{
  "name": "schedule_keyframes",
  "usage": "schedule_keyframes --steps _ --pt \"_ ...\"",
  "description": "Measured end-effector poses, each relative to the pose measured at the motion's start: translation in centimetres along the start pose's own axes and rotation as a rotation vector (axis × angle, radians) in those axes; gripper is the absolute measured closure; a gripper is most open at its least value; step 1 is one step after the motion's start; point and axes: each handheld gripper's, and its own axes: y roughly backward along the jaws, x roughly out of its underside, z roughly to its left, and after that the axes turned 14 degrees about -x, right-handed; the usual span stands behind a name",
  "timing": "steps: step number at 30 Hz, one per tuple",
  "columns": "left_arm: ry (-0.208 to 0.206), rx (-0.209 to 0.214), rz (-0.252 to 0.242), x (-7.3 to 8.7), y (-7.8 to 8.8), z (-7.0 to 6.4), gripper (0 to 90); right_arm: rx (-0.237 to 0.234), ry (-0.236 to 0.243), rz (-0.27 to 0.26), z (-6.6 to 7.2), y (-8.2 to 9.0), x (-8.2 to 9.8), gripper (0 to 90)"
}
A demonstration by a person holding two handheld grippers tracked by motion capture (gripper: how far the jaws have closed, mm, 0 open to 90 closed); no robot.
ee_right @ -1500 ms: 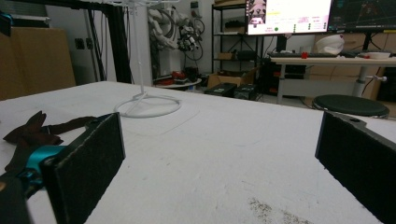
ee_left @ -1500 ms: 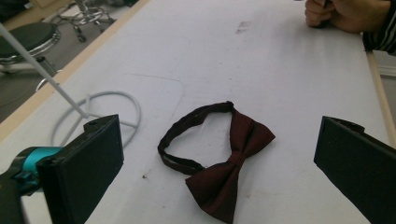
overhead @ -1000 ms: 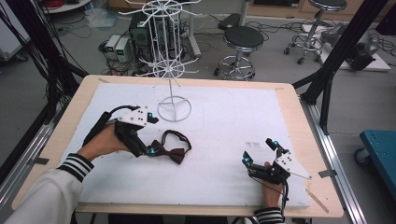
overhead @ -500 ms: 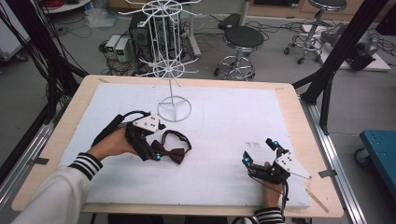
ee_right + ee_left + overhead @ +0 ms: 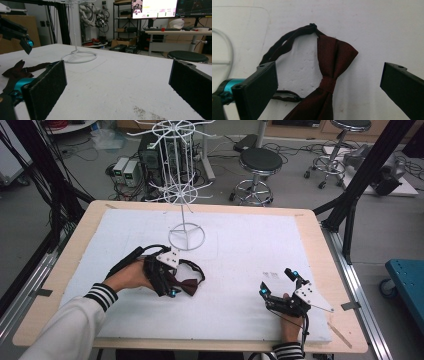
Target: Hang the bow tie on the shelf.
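Note:
A dark red bow tie (image 5: 189, 286) with a black strap loop (image 5: 199, 268) lies flat on the white mat, left of the middle. My left gripper (image 5: 170, 281) hovers over its left end, held by a hand in a striped sleeve. In the left gripper view the jaws stand wide apart around the bow tie (image 5: 334, 57), with its knot between them, and my left gripper (image 5: 328, 71) is open and not touching it. My right gripper (image 5: 278, 283) rests open near the front right of the mat. Nothing lies between the jaws of my right gripper (image 5: 117, 70).
A white wire display stand (image 5: 181, 195) rises from a ring base (image 5: 186, 236) just behind the bow tie; the base (image 5: 79, 57) also lies ahead in the right gripper view. The white mat (image 5: 250, 240) covers a wooden table (image 5: 316, 235). A stool (image 5: 260, 161) and cables stand beyond the table.
My left gripper has moved to the right, from beside the bow tie to over its left end, jaws still apart. The right gripper and the bow tie have stayed put.

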Motion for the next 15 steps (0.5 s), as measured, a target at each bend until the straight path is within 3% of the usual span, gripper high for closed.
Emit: schedule_keyframes --steps 15 --pt "-0.037 0.01 0.087 0.2 -2.0 -0.2 1.9 0.0 0.0 0.0 0.0 0.0 0.0 0.7"
